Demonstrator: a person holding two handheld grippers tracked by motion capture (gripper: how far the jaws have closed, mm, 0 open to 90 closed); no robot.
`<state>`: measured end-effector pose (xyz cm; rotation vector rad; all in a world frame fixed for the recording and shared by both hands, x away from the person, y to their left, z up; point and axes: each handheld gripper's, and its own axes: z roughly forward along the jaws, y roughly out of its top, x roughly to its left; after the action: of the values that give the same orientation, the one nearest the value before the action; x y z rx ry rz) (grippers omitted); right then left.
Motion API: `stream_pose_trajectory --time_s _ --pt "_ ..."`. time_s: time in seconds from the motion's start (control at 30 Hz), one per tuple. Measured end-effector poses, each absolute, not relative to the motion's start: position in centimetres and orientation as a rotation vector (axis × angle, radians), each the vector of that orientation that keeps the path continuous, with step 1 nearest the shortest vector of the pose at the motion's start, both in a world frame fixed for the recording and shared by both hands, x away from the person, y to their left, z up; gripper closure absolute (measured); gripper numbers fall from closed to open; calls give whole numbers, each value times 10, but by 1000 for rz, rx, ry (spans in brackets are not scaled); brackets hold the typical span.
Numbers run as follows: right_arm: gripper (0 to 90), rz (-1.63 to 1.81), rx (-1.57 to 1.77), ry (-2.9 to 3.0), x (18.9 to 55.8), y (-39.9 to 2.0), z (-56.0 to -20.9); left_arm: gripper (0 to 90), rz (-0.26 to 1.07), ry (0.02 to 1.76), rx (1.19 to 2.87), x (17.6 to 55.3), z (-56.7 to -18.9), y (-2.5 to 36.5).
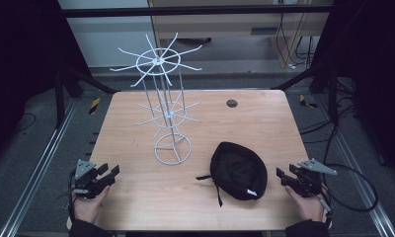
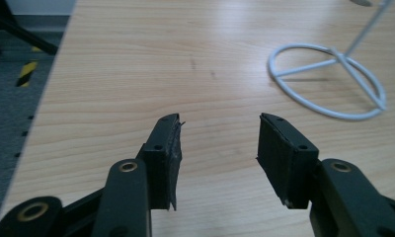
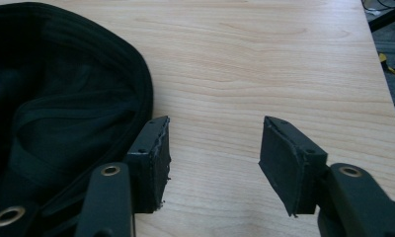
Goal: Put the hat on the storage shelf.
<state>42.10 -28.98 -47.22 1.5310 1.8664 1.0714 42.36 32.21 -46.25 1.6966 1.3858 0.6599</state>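
A person is sitting at a wooden table [image 1: 136, 207], holding a pair of tongs in each hand, with a black cap [image 1: 238, 170] lying upside down on the near right part of the tabletop and a white wire rack [image 1: 164, 106] standing upright towards the middle left. The right tongs [image 1: 280, 177] are resting low at the table's right edge, just beside the cap; in the right gripper view their jaws are standing wide apart with nothing between them, the cap's [image 3: 62, 98] rim lying just outside the left jaw and bare wood between the two. The left tongs [image 1: 112, 173] are waiting at the near left corner, likewise spread wide and gripping nothing, pointing across bare wood towards the rack's ring-shaped foot [image 2: 329, 81], which is sitting well apart from them.

Judging by the layout, the work is only starting: the cap is lying untouched on the table, none of the rack's arms is carrying anything, and the likely aim is hanging the cap on one of them. The next move appears to call for the right tongs to be sliding sideways until the cap's rim passes between the jaws, then pinching the fabric edge firmly. The soft cloth may be sagging once lifted, so a grip near the stiffer band looks wise.
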Motion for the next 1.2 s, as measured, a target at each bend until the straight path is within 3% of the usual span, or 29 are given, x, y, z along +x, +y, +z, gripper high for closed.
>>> stream_pose_trajectory --time_s 0.4,0.7,1.2 --pt "541 1139 1481 1956 413 -269 -450 460 546 1296 1762 416 -452 284" --pt "544 1155 1461 1982 413 -260 -444 449 519 1243 1785 419 -441 259" --pt "537 1110 1446 2049 418 -248 -451 504 465 1060 1883 427 -424 178"
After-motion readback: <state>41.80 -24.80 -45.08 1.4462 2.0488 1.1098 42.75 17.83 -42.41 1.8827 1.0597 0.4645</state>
